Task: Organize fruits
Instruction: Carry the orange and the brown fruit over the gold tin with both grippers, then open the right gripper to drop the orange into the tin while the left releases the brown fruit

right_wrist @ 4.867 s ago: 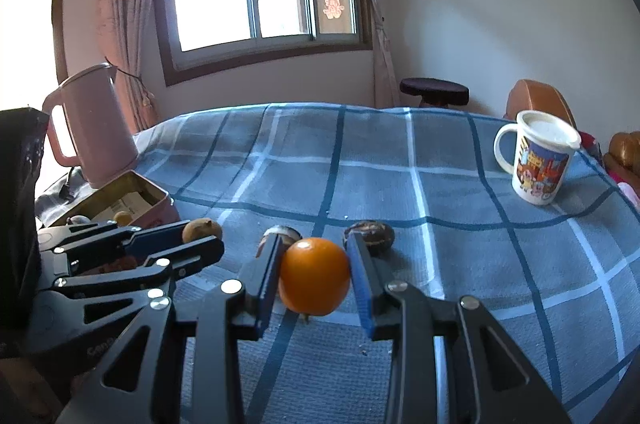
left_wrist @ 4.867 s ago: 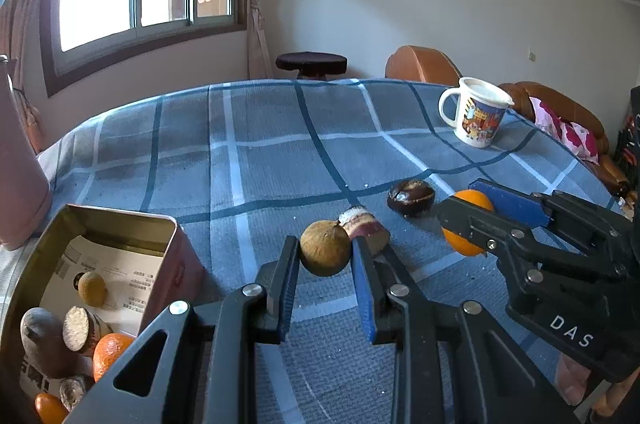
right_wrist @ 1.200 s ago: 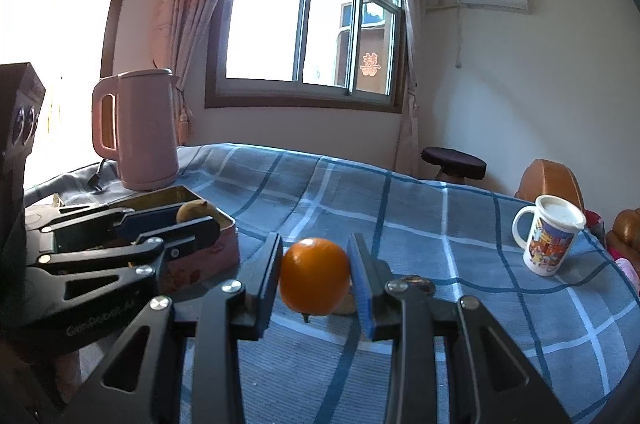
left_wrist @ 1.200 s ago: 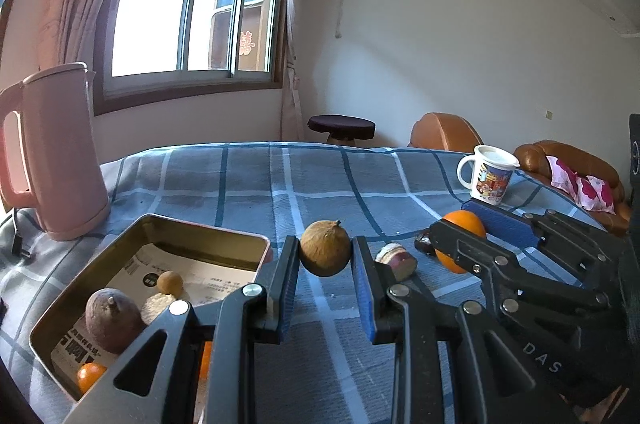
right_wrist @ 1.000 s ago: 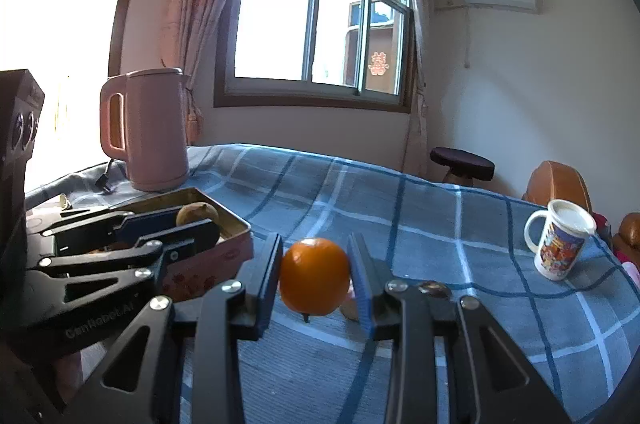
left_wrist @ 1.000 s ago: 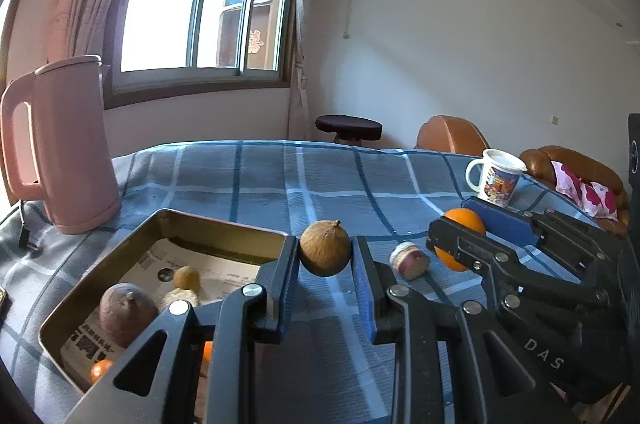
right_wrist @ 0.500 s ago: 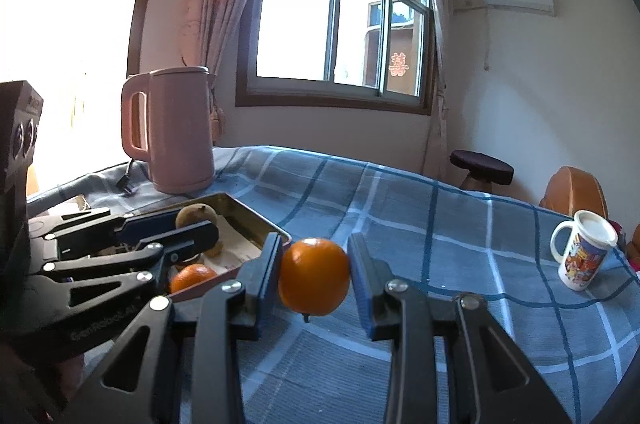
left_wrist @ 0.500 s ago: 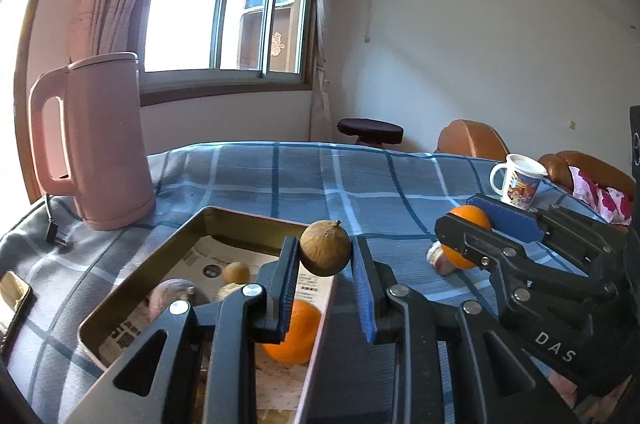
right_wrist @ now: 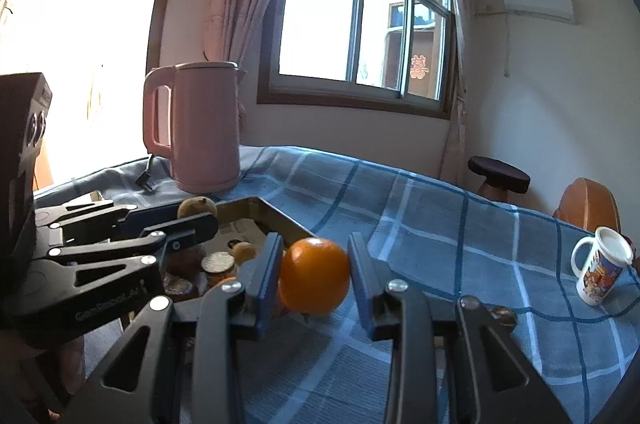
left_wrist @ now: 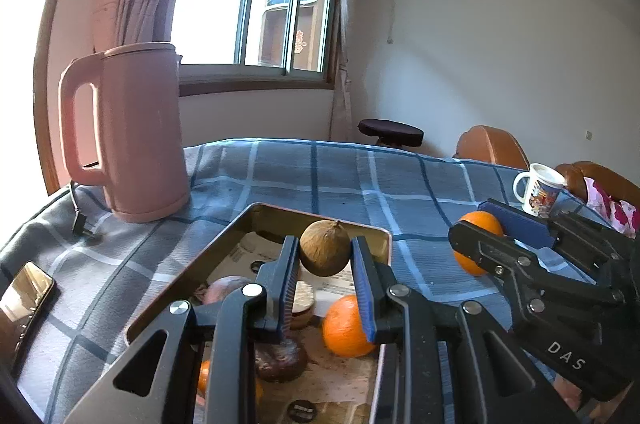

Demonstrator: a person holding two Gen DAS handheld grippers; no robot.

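My left gripper point(left_wrist: 325, 256) is shut on a round brown fruit point(left_wrist: 325, 252) and holds it above the metal tin point(left_wrist: 240, 224). The tin holds an orange point(left_wrist: 344, 324), a dark brown fruit point(left_wrist: 280, 364) and other fruits, partly hidden by my fingers. My right gripper point(right_wrist: 315, 276) is shut on an orange point(right_wrist: 314, 276), held in the air just right of the tin's near corner point(right_wrist: 280, 216). The right gripper also shows in the left wrist view point(left_wrist: 480, 236) with its orange point(left_wrist: 476, 224). The left gripper with the brown fruit point(right_wrist: 196, 207) shows in the right wrist view.
A pink kettle point(left_wrist: 136, 131) stands behind the tin on the blue checked cloth point(left_wrist: 360, 175). A printed mug point(left_wrist: 540, 187) stands at the far right. A phone point(left_wrist: 24, 292) lies at the left edge. A small dark fruit point(right_wrist: 503, 314) lies on the cloth.
Both grippers have moved left with their fruits. The left gripper now hangs over the tin; the right gripper has come up beside the tin. The kettle looks closer.
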